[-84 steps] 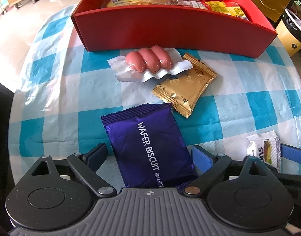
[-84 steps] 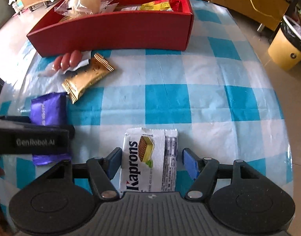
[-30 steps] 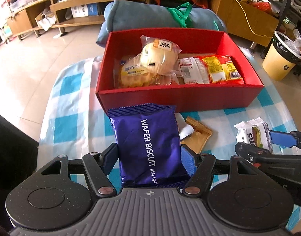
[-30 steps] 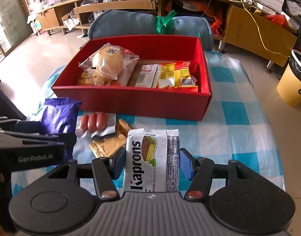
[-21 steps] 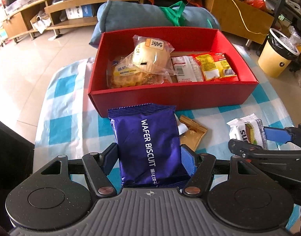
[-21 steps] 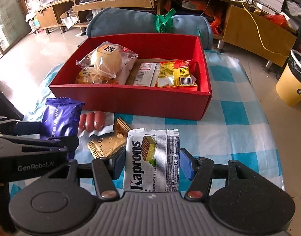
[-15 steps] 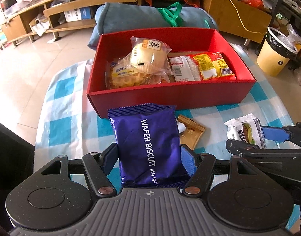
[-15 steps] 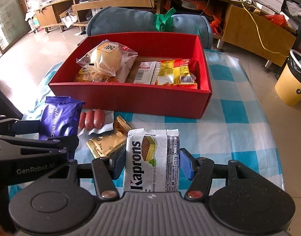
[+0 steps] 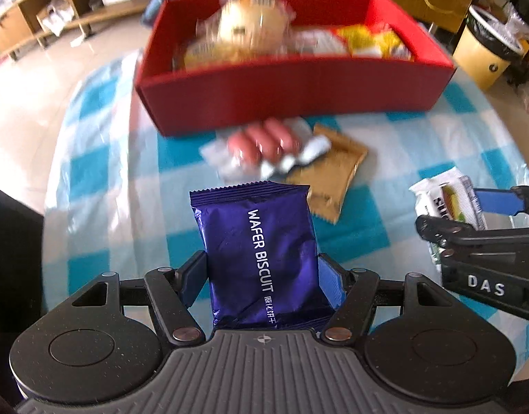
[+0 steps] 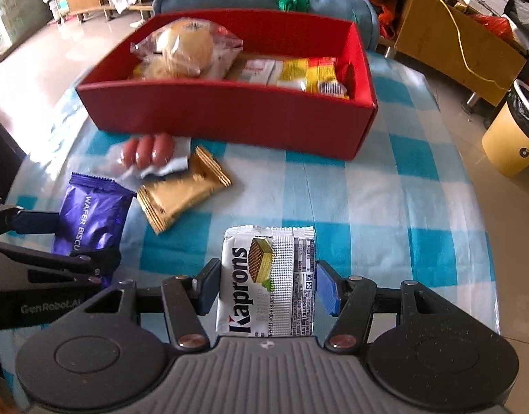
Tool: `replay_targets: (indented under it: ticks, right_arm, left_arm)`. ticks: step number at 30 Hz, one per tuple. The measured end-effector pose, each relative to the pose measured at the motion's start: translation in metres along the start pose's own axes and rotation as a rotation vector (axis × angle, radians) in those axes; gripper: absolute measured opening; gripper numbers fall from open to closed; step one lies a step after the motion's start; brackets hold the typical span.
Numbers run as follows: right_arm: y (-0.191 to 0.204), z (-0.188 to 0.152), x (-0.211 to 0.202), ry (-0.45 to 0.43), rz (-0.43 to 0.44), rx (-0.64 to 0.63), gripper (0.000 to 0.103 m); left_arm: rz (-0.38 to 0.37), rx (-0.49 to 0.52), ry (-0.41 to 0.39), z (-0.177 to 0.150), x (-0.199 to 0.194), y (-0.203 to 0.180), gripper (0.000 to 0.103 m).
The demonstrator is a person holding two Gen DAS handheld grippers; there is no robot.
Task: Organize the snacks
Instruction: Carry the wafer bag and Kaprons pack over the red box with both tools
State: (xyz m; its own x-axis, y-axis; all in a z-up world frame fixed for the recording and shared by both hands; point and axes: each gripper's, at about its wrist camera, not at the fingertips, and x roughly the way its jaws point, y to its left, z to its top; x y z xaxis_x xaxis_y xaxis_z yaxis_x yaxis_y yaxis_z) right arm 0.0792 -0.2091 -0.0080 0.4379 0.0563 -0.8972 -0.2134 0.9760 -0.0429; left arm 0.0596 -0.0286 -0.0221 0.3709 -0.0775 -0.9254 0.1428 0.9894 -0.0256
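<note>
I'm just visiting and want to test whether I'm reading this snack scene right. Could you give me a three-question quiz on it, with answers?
1. True or false: the left gripper holds a purple wafer biscuit packet.
2. What lies on the tablecloth nearest the front of the red box? A) sausages B) a banana C) a spoon
3. Fill in: the right gripper holds a white packet printed with the brand name ____.

Key: 1 true; 2 A, the sausages, which partly overlap a gold packet; 3 Kaprons.

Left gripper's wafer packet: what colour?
Purple wafer biscuit packet with white lettering, clearest in the left wrist view.
</note>
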Motion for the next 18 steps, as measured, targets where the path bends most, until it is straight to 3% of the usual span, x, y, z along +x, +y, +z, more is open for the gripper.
replay_targets:
  ticks: [4, 18]
  right_arm:
    - [-0.004, 0.0, -0.001, -0.002, 0.001, 0.014, 0.052]
    - [-0.017, 0.043, -0.029, -0.139, 0.025, 0.077, 0.052]
  left_arm:
    - [-0.008, -0.006, 0.002, 0.0, -0.001, 0.002, 0.074]
    - [0.005, 0.001, -0.174, 0.043, -0.039, -0.004, 0.074]
